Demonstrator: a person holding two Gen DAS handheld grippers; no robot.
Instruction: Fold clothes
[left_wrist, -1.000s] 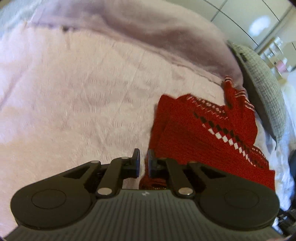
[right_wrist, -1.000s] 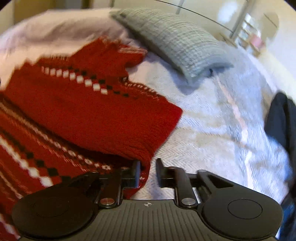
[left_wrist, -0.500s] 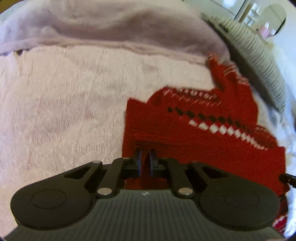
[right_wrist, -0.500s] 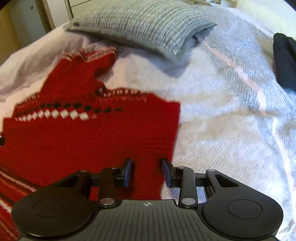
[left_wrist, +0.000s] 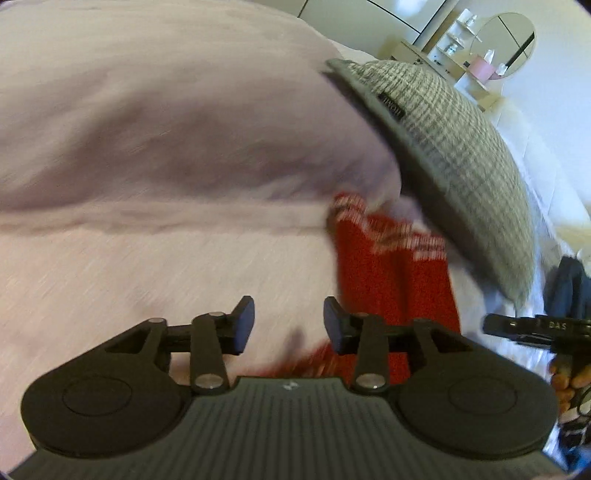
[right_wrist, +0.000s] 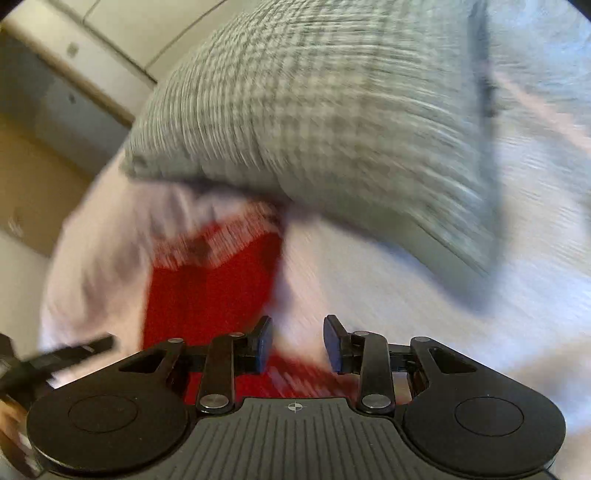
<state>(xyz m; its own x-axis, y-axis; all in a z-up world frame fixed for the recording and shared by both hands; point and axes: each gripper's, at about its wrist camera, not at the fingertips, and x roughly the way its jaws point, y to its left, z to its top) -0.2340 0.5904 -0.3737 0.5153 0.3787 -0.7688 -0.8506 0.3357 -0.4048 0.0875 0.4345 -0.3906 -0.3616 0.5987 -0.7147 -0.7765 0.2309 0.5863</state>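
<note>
Jaws of the left gripper (left_wrist: 289, 322) are opening with nothing between them; those of the right gripper (right_wrist: 297, 343) stand moderately apart, also empty. Red knitted sweater with white patterned bands (left_wrist: 391, 273) lies on the pale pink textured bedspread (left_wrist: 155, 280), its long axis running from just under both grippers away toward the far grey checked pillow (left_wrist: 454, 147). Both hands sit at its near edge, one on either side, the left gripper's right finger over the cloth.
</note>
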